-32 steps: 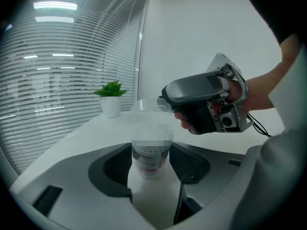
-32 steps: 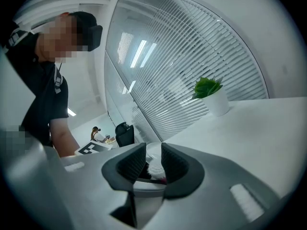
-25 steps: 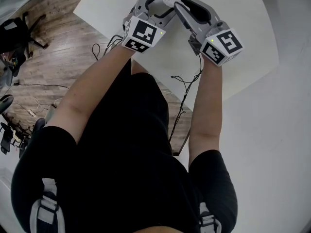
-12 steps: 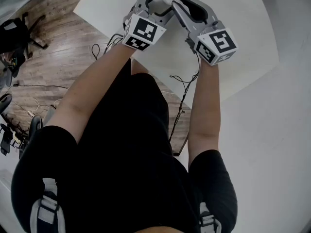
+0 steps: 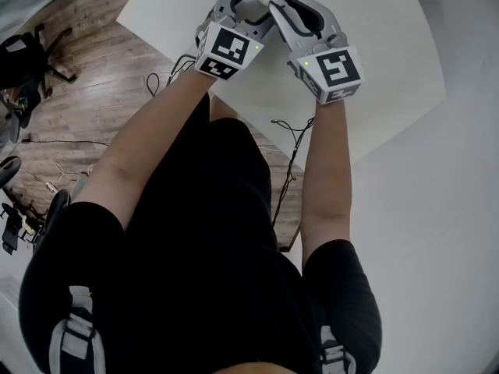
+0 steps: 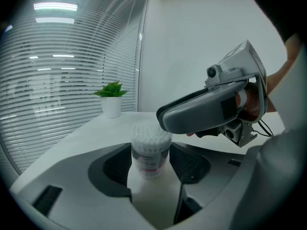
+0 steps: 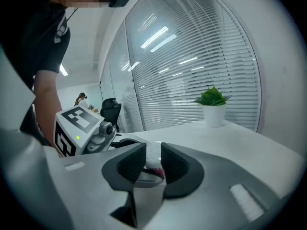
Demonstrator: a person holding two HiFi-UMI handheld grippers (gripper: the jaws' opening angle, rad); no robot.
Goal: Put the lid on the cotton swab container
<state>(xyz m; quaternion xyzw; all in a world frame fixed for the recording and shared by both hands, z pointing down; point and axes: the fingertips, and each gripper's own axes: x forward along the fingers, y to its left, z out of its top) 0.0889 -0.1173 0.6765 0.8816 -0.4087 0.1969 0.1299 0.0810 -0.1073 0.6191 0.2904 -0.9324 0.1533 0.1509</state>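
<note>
1. Cotton swab container [image 6: 150, 150] stands upright between the jaws of the left hand-held gripper [image 6: 152, 167], over the white tabletop [image 5: 374, 37]. Its clear top shows the packed swab heads, and a pink label runs round its middle.
2. The left hand-held gripper's jaws are spread wide, and their dark pads [image 6: 190, 164] press on either side of the container's body, so it is gripping the container.
3. The right hand-held gripper [image 7: 153, 164] comes in from the person's right, with its tip right at the container's top. Its jaws are drawn in narrow and pinch the white lid [image 7: 153, 157] there.
4. From above, the two hand-held grippers meet nose to nose at the far part of the tabletop, both arms stretched forward.
5. A small potted plant [image 6: 112, 97] sits further along the tabletop, well apart from the container, in front of the window blinds [image 6: 57, 80].
6. Cables [image 5: 292, 142] hang off the near edge of the tabletop.
</note>
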